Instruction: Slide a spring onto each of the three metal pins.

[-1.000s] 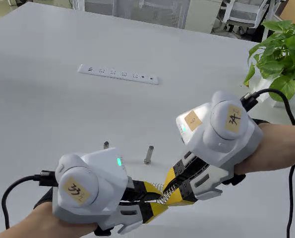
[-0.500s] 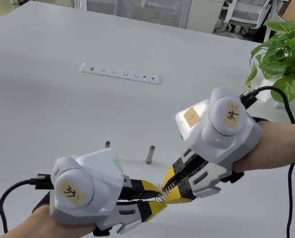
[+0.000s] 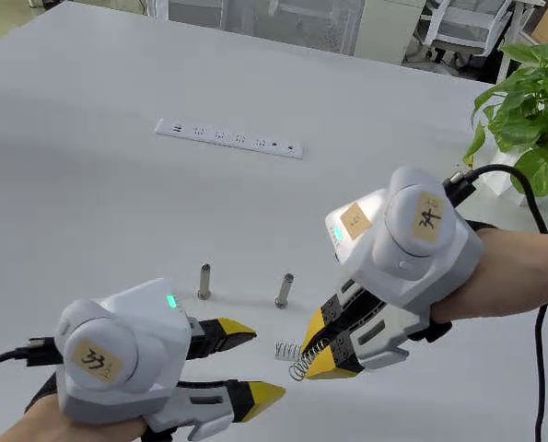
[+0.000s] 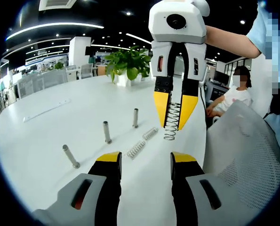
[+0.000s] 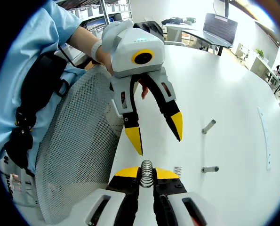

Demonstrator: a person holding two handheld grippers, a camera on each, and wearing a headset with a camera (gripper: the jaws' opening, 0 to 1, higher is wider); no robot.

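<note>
Left gripper (image 3: pixel 268 362): near and left of the right pin (image 3: pixel 284 289); jaws spread wide, nothing between them. Change: half a second ago its tips were closed in on the spring alongside the right gripper's. It is now drawn back and parted, so the hand-over reads as finished. Mid pin (image 3: pixel 204 281): left of the right pin, upright, bare. Third pin (image 4: pixel 70 156): farthest along the row from the right pin, bare. Right pin: upright, bare; all three are yet to be loaded. Two loose springs (image 4: pixel 136 149): flat on the table just beside the right pin, apart from both grippers. Spring (image 4: pixel 172 120): off the table on the near side of the right pin, free end down. Right gripper (image 3: pixel 307 361): near and right of the right pin; jaws all but closed, pinching that spring alone. Judgement: the first threading can begin. Obscure: the yellow tips cover the spring's upper coils, so depth of grip is not readable. In the head view the held and loose coils overlap and are hard to tell apart. Whether the bore lines up with any pin cannot be told.
</note>
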